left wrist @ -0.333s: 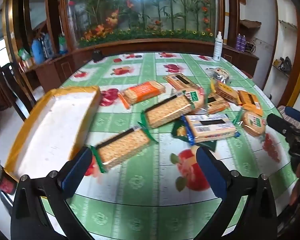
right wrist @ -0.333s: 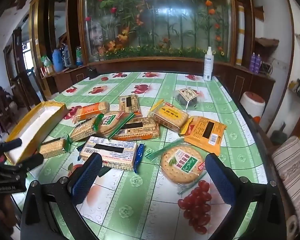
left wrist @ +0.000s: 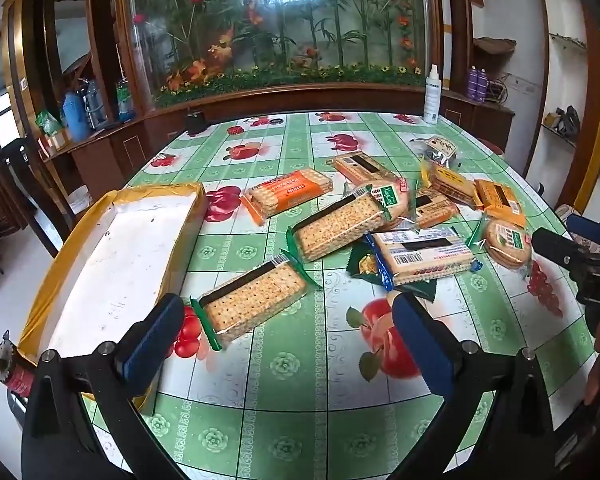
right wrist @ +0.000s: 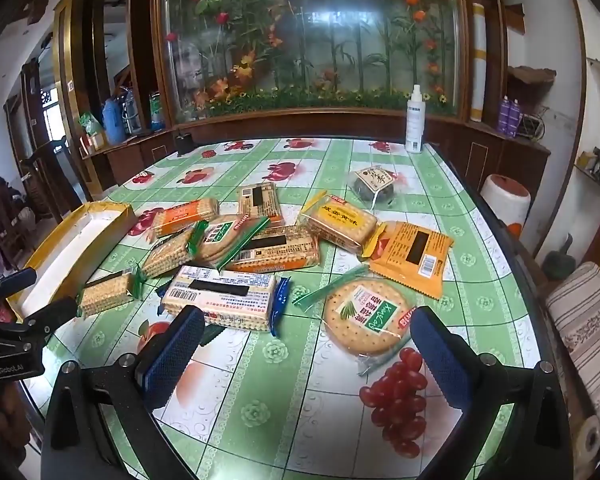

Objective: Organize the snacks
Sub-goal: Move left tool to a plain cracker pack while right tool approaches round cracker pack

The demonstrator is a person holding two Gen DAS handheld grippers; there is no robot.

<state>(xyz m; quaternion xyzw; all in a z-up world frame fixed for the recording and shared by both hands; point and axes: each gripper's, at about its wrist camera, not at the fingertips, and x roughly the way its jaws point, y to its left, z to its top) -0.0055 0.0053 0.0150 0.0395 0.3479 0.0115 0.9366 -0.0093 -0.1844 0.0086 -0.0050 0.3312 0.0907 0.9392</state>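
Observation:
Several snack packets lie scattered on the green fruit-print table (left wrist: 300,420). My left gripper (left wrist: 288,320) hangs open just short of a green-edged cracker pack (left wrist: 252,300), nothing between its blue pads. A yellow-rimmed white tray (left wrist: 112,260) lies empty to its left. My right gripper (right wrist: 306,330) is open too, above the table between a blue-edged cracker pack (right wrist: 220,294) and a round biscuit pack (right wrist: 364,312). The tray (right wrist: 72,248) and the left gripper (right wrist: 24,312) appear at the left of the right wrist view. An orange cracker pack (left wrist: 288,194) lies further back.
A white spray bottle (right wrist: 415,120) stands at the table's far right corner. A dark wrapped snack (right wrist: 374,182) lies apart at the back right. A wooden cabinet with flower-painted glass (left wrist: 280,40) stands behind the table. A striped cushion (right wrist: 588,328) sits off the right edge.

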